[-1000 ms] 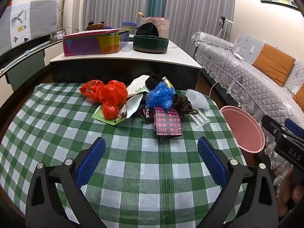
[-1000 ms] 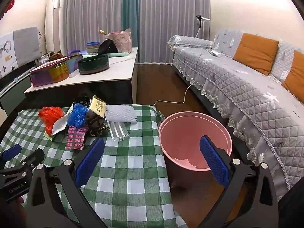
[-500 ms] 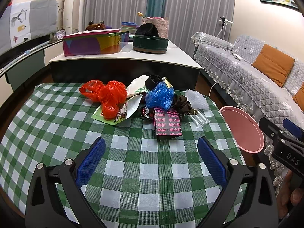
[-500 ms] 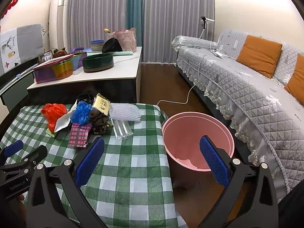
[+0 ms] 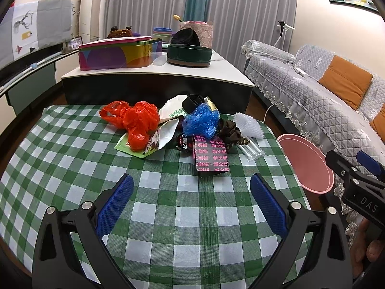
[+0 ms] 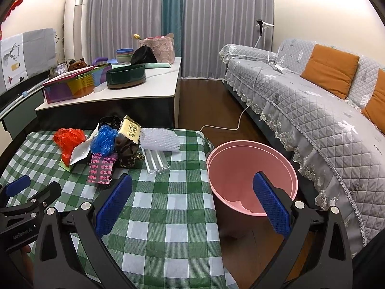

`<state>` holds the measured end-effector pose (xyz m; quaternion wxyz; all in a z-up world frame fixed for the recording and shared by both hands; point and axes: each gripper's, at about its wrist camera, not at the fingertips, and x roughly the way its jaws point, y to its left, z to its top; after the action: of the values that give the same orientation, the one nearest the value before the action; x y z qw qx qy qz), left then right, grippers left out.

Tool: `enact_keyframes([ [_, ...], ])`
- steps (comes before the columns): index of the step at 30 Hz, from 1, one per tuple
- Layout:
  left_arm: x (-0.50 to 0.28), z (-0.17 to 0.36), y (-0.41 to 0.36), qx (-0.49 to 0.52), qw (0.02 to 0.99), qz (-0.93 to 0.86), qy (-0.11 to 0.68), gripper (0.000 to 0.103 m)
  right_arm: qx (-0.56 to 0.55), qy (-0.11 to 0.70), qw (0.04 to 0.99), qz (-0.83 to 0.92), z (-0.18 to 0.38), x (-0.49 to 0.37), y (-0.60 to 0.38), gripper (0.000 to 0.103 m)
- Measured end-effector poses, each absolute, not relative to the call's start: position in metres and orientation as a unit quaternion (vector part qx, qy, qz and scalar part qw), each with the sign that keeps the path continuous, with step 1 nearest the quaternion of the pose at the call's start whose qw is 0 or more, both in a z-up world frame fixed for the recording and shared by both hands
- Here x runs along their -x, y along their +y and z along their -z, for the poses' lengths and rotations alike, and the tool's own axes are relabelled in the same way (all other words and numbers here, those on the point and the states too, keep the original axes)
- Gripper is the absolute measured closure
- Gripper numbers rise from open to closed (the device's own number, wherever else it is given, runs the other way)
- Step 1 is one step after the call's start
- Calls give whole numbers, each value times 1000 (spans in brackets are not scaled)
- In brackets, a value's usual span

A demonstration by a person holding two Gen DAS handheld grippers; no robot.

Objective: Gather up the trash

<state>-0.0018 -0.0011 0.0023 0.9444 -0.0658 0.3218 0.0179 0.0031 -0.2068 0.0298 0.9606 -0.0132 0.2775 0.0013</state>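
Note:
A heap of trash lies at the far side of the green checked table (image 5: 168, 207): a red plastic bag (image 5: 136, 122), a blue plastic bag (image 5: 201, 121), a pink-and-black wrapper (image 5: 210, 155), a white foam net (image 5: 247, 125) and clear tubes (image 5: 252, 149). The heap also shows in the right wrist view, with the blue bag (image 6: 104, 139) and clear tubes (image 6: 156, 162). A pink bin (image 6: 250, 175) stands on the floor right of the table. My left gripper (image 5: 191, 207) is open and empty, short of the heap. My right gripper (image 6: 192, 207) is open and empty over the table's right edge.
A low white-topped counter (image 5: 158, 77) behind the table carries a colourful tin box (image 5: 118, 54) and a dark green round container (image 5: 189, 54). A grey quilted sofa (image 6: 312, 110) with orange cushions runs along the right. A white cable (image 6: 231, 122) lies on the wooden floor.
The right gripper has risen and shifted slightly toward the table, so the trash heap sits lower and nearer in its view. The left gripper has barely moved. Both stay open.

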Motion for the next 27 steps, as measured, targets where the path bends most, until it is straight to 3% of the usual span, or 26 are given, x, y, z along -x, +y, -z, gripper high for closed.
enact_keyframes([
  [27, 2, -4, -1, 68, 945, -18, 320, 10, 15, 279, 960, -6, -27, -3, -204, 5],
])
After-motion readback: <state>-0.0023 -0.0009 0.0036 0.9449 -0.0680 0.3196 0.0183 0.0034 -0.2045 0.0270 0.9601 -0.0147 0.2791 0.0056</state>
